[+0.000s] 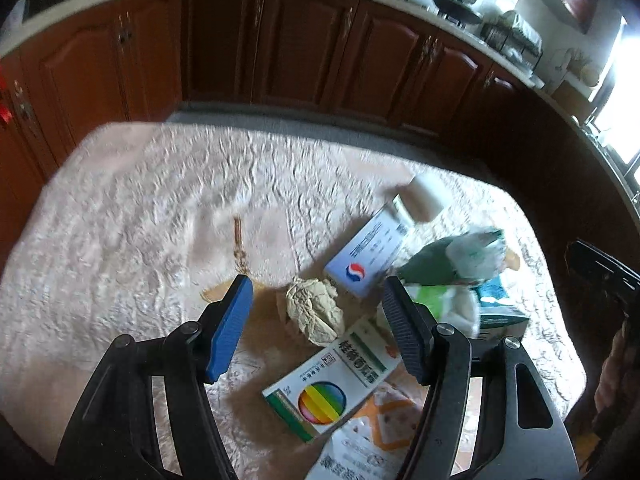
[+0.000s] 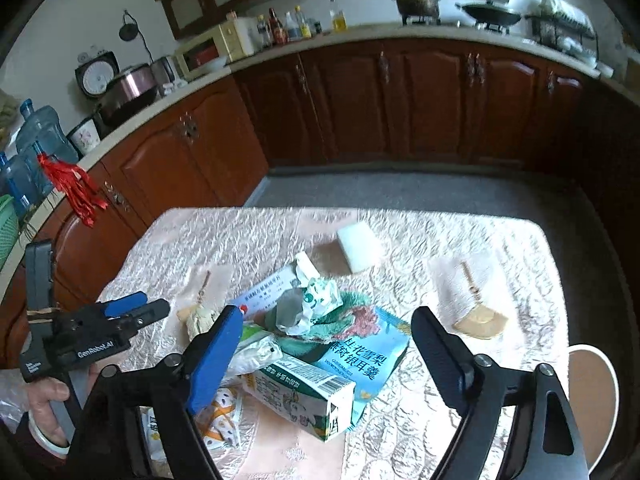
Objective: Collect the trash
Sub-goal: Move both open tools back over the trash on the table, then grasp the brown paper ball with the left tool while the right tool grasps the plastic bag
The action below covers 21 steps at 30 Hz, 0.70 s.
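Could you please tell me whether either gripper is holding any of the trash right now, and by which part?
Nothing is held. The left gripper and right gripper are both open above the trash pile.

Trash heap mid-table: crumpled paper ball (image 1: 314, 310), med boxes (image 1: 334, 380), green milk carton (image 2: 304, 396), blue pouch (image 2: 372, 350), wrappers.

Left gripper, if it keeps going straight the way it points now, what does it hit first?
Most likely the crumpled paper ball, which lies between the open jaws of the left gripper, slightly ahead of them. Depth is hard to judge, so the rainbow box beside it might be touched too.
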Each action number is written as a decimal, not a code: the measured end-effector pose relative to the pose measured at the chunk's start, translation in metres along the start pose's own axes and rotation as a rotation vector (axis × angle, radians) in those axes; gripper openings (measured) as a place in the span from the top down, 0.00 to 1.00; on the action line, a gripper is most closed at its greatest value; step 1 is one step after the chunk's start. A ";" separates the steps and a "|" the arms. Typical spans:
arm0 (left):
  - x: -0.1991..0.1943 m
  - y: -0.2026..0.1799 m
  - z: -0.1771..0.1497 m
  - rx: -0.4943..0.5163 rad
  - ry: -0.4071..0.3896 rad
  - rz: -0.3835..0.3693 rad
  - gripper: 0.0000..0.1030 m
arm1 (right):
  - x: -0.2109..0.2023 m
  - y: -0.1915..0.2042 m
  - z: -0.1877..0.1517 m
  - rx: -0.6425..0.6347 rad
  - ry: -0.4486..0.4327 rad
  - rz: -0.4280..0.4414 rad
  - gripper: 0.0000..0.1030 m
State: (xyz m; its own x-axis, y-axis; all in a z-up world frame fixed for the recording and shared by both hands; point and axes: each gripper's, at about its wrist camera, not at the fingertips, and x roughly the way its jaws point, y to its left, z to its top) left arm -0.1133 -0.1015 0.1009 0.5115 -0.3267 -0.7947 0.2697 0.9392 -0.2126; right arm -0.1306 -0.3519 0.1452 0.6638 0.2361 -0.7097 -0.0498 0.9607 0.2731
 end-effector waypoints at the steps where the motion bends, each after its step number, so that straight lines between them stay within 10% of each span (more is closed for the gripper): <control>1: 0.009 0.001 0.000 -0.007 0.018 -0.003 0.36 | 0.007 0.000 0.001 -0.001 0.009 0.005 0.18; 10: 0.059 0.009 0.002 -0.017 0.114 -0.002 0.37 | 0.073 0.008 0.008 -0.055 0.096 0.016 0.48; 12: 0.067 0.011 0.002 -0.024 0.132 -0.015 0.47 | 0.086 0.004 0.007 -0.045 0.127 0.040 0.59; 14: 0.076 0.012 0.001 -0.027 0.165 -0.015 0.78 | 0.091 0.002 0.004 -0.035 0.137 0.057 0.72; 21: 0.059 0.014 0.003 -0.014 0.122 -0.025 0.83 | 0.064 -0.007 0.004 0.009 0.067 0.100 0.81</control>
State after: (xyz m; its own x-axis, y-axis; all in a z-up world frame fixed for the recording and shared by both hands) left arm -0.0768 -0.1083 0.0532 0.4018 -0.3359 -0.8519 0.2695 0.9325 -0.2405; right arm -0.0855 -0.3440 0.1006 0.6047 0.3402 -0.7202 -0.1060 0.9305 0.3506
